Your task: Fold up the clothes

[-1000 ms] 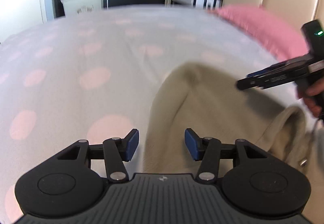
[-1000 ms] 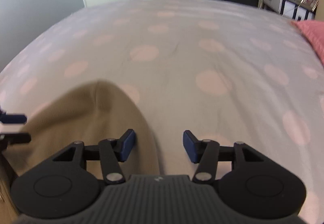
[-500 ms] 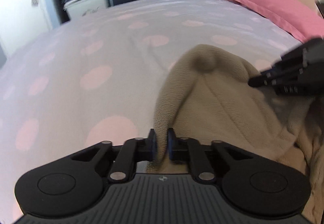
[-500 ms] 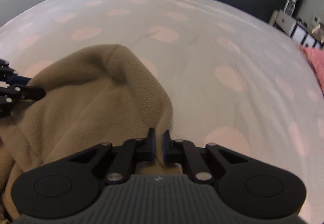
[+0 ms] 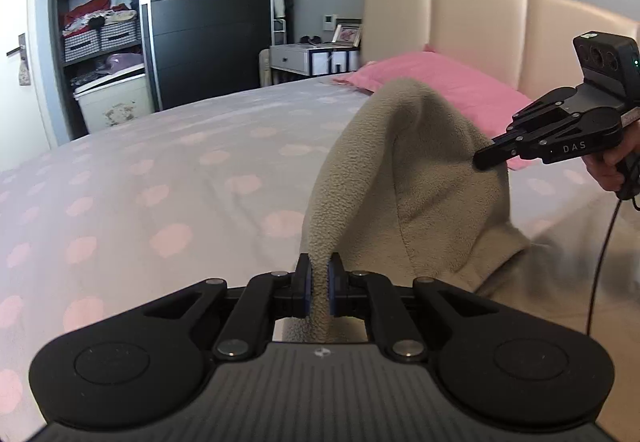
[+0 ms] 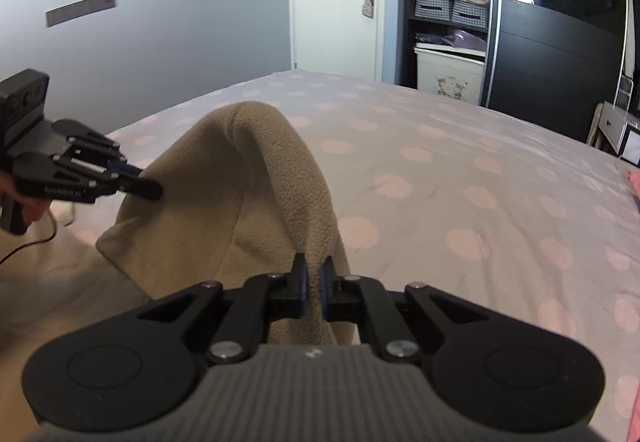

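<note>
Fleece garment (image 5: 404, 178) hangs tented between my left gripper (image 5: 319, 292) and right gripper (image 6: 314, 290), at three o'clock, both clamped on its edge for folding.

Pink pillow (image 5: 436, 82) on dotted bed (image 5: 160, 182), black wardrobe (image 5: 208, 10) behind

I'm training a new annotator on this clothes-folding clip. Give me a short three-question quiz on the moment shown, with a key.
1. True or false: both claws are shut on the beige fleece garment.
2. What lies on the bed in front of the headboard? A) a folded towel B) a pink pillow C) a laptop
3. Fill in: the bedspread is pale with pink ____.

Key
1. True: the left claw pinches one edge of the garment, and the right claw pinches another.
2. B, the pink pillow.
3. Spots.
</note>
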Tool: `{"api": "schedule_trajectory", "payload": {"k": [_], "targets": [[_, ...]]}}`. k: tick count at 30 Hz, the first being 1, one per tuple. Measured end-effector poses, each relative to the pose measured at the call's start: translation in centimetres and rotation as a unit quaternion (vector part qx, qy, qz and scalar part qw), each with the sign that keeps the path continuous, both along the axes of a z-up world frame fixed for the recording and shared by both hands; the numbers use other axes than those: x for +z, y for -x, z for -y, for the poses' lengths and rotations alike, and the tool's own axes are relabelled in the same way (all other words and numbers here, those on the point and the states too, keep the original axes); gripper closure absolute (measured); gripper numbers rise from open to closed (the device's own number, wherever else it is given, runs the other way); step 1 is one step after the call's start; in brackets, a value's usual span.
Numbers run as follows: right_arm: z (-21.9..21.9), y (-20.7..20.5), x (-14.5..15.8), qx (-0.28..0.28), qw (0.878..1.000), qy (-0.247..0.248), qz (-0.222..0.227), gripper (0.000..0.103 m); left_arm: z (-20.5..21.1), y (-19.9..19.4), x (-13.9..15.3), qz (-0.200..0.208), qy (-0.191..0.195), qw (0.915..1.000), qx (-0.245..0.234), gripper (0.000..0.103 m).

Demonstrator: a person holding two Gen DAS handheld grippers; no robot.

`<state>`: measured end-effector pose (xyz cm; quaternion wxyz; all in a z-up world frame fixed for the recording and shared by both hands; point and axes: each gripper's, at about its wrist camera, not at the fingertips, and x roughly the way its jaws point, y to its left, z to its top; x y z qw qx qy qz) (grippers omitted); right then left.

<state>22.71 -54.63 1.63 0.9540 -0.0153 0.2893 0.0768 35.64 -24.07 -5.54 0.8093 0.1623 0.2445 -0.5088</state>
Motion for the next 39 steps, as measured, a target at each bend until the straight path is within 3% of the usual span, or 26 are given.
{"api": "schedule_trajectory", "payload": {"k": [7,12,14,19,25,32,33,34,35,37,39], "targets": [[-4.9,7.8,-0.6,0.035,0.997,0.067,-0.007,0.096,-2.5,5.8,-1.9,0.02,-0.027,0.9987,-0.039,0.097],[-6.4,8.8,-1.9,0.019,0.996,0.091,-0.007,0.096,-1.9,6.0,-3.3,0.007,-0.043,0.9989,-0.015,0.097],[-7.0,8.8,-1.9,0.018,0.995,0.097,0.002,0.096,-1.9,6.9,-3.1,0.024,-0.054,0.9982,-0.01,0.095],[-7.5,8.6,-2.5,0.026,0.994,0.103,-0.005,0.096,-0.1,9.3,-1.4,0.088,-0.079,0.9918,-0.048,0.053],[-7.6,9.2,-2.6,0.036,0.993,0.109,-0.004,0.096,4.5,10.9,1.5,0.111,-0.086,0.9856,-0.094,0.048],[-8.1,9.7,-2.8,0.052,0.991,0.124,-0.013,0.096,10.2,12.0,3.2,0.124,-0.126,0.9717,-0.156,0.048],[-8.1,9.7,-2.8,0.053,0.991,0.124,-0.013,0.096,10.7,11.9,3.3,0.122,-0.132,0.971,-0.158,0.052],[-8.1,9.7,-2.8,0.053,0.991,0.124,-0.014,0.096,11.1,11.8,3.3,0.116,-0.139,0.9704,-0.16,0.072],[-8.2,9.7,-2.8,0.052,0.991,0.125,-0.014,0.096,11.6,11.7,3.2,0.11,-0.146,0.9698,-0.161,0.078],[-8.4,10.3,-2.8,0.048,0.99,0.129,-0.014,0.093,11.5,11.5,3.1,0.109,-0.148,0.9702,-0.158,0.089],[-8.6,11.2,-2.2,0.037,0.99,0.139,0.004,0.085,11.3,11.4,3.0,0.111,-0.143,0.9717,-0.151,0.089]]}}
